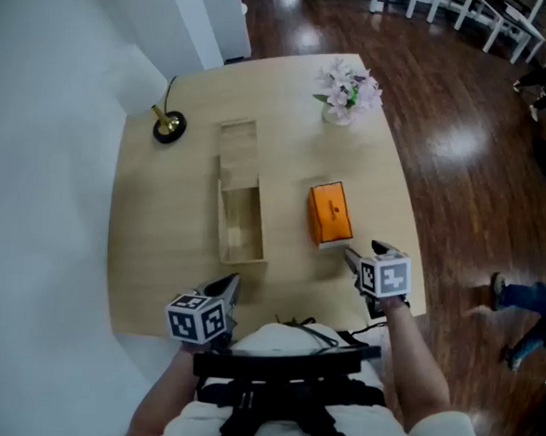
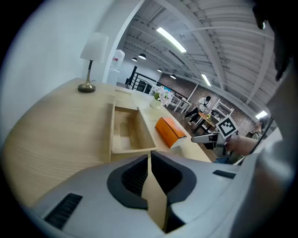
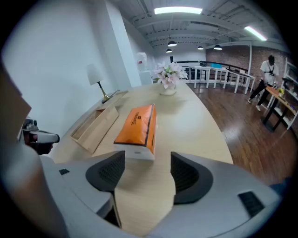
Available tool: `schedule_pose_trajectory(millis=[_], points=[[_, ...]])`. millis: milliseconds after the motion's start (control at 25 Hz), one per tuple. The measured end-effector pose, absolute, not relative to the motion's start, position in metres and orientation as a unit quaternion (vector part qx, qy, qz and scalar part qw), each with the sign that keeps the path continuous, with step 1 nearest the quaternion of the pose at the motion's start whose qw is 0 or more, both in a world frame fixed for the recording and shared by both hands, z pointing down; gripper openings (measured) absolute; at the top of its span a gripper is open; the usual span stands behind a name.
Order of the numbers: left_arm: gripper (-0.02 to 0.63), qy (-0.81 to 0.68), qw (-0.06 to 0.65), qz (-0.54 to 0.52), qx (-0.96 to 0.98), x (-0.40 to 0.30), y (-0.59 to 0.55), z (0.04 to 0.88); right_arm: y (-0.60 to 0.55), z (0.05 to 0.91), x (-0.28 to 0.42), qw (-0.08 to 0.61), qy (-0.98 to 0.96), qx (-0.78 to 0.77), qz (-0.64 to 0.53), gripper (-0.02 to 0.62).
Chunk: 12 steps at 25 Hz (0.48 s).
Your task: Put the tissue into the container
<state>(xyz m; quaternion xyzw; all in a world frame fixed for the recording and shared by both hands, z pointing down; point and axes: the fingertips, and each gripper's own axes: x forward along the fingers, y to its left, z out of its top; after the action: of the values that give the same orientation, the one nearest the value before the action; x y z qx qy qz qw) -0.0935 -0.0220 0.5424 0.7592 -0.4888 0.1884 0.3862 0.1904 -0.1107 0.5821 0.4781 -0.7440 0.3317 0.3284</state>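
Note:
An orange tissue pack (image 1: 329, 214) lies on the pale wooden table (image 1: 161, 214), right of a long open wooden container (image 1: 240, 221) whose lid (image 1: 238, 147) lies just beyond it. My right gripper (image 1: 356, 258) is open, just short of the pack's near end (image 3: 137, 128); nothing is between its jaws (image 3: 146, 160). My left gripper (image 1: 226, 288) hovers near the table's front edge, shut and empty (image 2: 149, 158), pointing toward the container (image 2: 128, 132). In the left gripper view, the pack (image 2: 170, 131) and right gripper (image 2: 205, 138) show to the right.
A small brass lamp (image 1: 168, 124) stands at the far left of the table, a vase of pale flowers (image 1: 347, 89) at the far right. Dark wooden floor surrounds the table; a person's legs (image 1: 528, 305) are at the right, with white chairs (image 1: 474, 12) beyond.

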Motion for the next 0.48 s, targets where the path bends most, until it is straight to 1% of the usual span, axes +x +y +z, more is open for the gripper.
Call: schedule_pose_trajectory(millis=[120, 160, 360, 440, 480], points=[[0.066, -0.472, 0.383, 0.171, 0.775, -0.081, -0.025, 0.531, -0.128, 0.569, 0.182, 0.311, -0.753, 0.479, 0.327, 0.334], [0.079, -0.465, 0.381, 0.167, 0.781, -0.076, -0.025, 0.527, -0.134, 0.566, 0.179, 0.307, -0.756, 0.478, 0.327, 0.341], [0.098, -0.446, 0.376, 0.153, 0.798, -0.063, -0.025, 0.518, -0.158, 0.560, 0.160, 0.311, -0.766, 0.468, 0.312, 0.401], [0.121, -0.444, 0.376, 0.151, 0.800, -0.060, -0.026, 0.518, -0.167, 0.564, 0.151, 0.317, -0.767, 0.465, 0.308, 0.423], [0.121, -0.443, 0.376, 0.151, 0.800, -0.059, -0.026, 0.518, -0.171, 0.568, 0.147, 0.320, -0.767, 0.463, 0.309, 0.433]])
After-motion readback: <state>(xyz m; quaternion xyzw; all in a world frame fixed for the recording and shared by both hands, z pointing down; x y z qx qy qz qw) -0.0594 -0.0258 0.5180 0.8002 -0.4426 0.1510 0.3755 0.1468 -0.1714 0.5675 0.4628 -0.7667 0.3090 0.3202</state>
